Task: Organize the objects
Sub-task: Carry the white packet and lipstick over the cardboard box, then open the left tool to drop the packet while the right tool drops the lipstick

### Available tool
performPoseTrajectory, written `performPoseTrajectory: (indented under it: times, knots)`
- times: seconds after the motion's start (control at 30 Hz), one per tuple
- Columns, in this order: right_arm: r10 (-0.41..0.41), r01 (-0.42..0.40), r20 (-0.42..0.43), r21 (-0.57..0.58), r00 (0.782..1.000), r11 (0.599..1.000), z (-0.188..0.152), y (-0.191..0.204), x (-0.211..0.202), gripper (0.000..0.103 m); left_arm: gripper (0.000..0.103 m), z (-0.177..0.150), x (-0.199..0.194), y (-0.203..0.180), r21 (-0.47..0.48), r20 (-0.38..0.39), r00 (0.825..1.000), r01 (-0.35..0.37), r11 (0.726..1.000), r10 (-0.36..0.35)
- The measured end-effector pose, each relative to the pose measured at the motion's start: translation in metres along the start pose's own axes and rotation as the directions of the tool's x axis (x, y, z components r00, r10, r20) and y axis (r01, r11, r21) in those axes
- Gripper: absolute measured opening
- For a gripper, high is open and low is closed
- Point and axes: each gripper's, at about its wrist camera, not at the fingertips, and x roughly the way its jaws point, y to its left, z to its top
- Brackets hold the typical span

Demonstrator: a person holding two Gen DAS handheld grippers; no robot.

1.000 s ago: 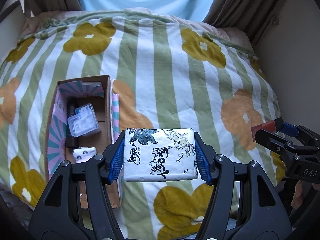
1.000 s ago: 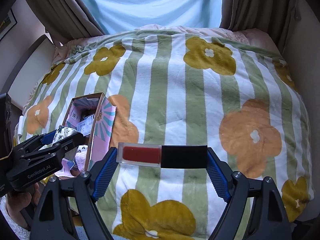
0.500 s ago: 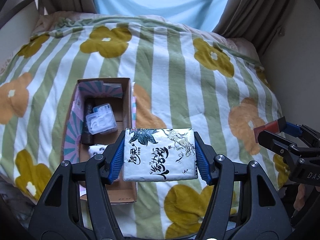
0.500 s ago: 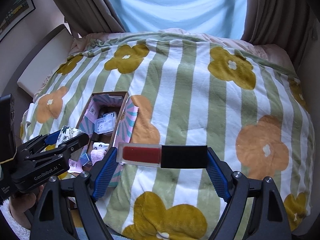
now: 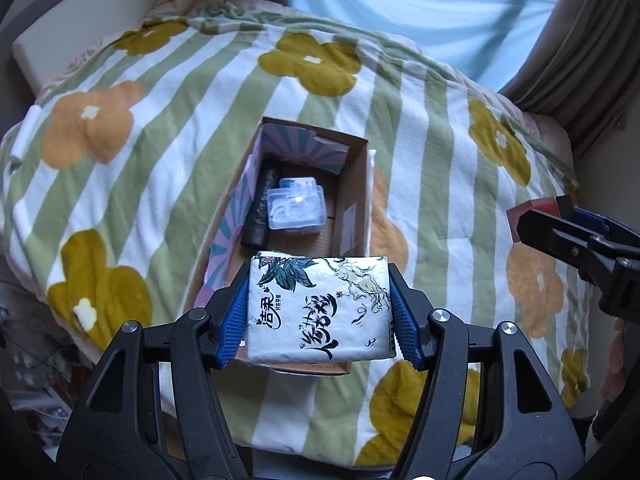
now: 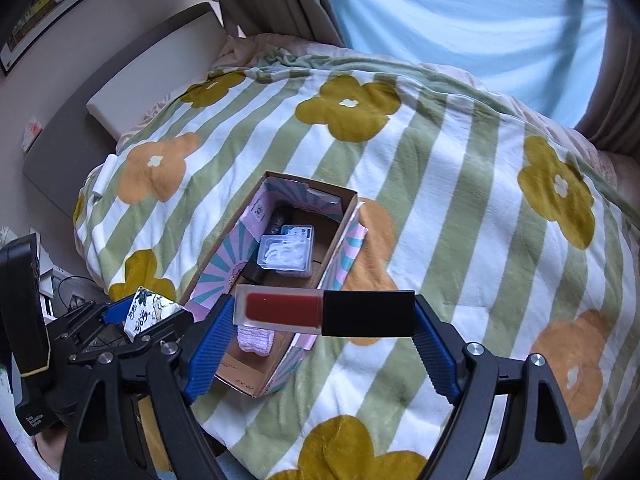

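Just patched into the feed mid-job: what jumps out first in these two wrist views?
Each claw is loaded: the left claw grips a white tissue pack printed with black calligraphy, and the right claw clamps a red lip gloss tube with a black cap, held crosswise. Beyond both, an open cardboard box sits on the flower-and-stripe blanket, already holding a clear plastic case and a dark tube.

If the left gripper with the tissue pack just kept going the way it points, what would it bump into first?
Probably the open cardboard box: the left gripper and its tissue pack point at its near end. Depth is hard to judge.
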Motion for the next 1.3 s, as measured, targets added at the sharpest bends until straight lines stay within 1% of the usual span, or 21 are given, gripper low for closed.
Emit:
performPoseTrajectory:
  times: [0.17, 0.33, 0.5, 0.67, 0.8, 1.0, 1.13, 1.3]
  knots:
    - [0.043, -0.046, -0.031, -0.078, 0.999, 0.996, 0.023, 0.016, 0.028, 0.082, 0.059, -0.009, 0.008, 0.021, -0.075, -0.023, 0.999, -0.039, 0.996, 0.038]
    - [0.077, -0.087, -0.074, -0.148, 0.994, 0.985, 0.047, 0.026, 0.058, 0.082, 0.059, -0.012, 0.022, 0.032, -0.140, -0.051, 0.997, -0.063, 0.988, 0.057]
    - [0.091, -0.115, -0.119, -0.216, 0.989, 0.969, 0.071, 0.033, 0.095, 0.082, 0.059, -0.008, 0.046, 0.036, -0.180, -0.084, 0.994, -0.080, 0.980, 0.065]
    - [0.101, -0.140, -0.170, -0.240, 0.980, 0.960, 0.092, 0.035, 0.142, 0.082, 0.059, 0.003, 0.077, 0.035, -0.197, -0.112, 0.991, -0.090, 0.976, 0.068]
    - [0.110, -0.155, -0.205, -0.214, 0.972, 0.965, 0.102, 0.035, 0.181, 0.082, 0.059, 0.015, 0.105, 0.036, -0.206, -0.126, 0.989, -0.096, 0.974, 0.071]
    - [0.121, -0.148, -0.234, -0.102, 0.965, 0.984, 0.108, 0.033, 0.229, 0.082, 0.059, 0.028, 0.147, 0.038, -0.193, -0.143, 0.987, -0.102, 0.976, 0.075]
    - [0.119, -0.133, -0.245, -0.043, 0.962, 0.990, 0.106, 0.031, 0.251, 0.082, 0.059, 0.032, 0.170, 0.038, -0.154, -0.153, 0.985, -0.100, 0.983, 0.076]
    - [0.113, -0.116, -0.254, 0.002, 0.961, 0.993, 0.106, 0.026, 0.266, 0.082, 0.059, 0.029, 0.187, 0.045, -0.151, -0.172, 0.983, -0.090, 0.984, 0.064]
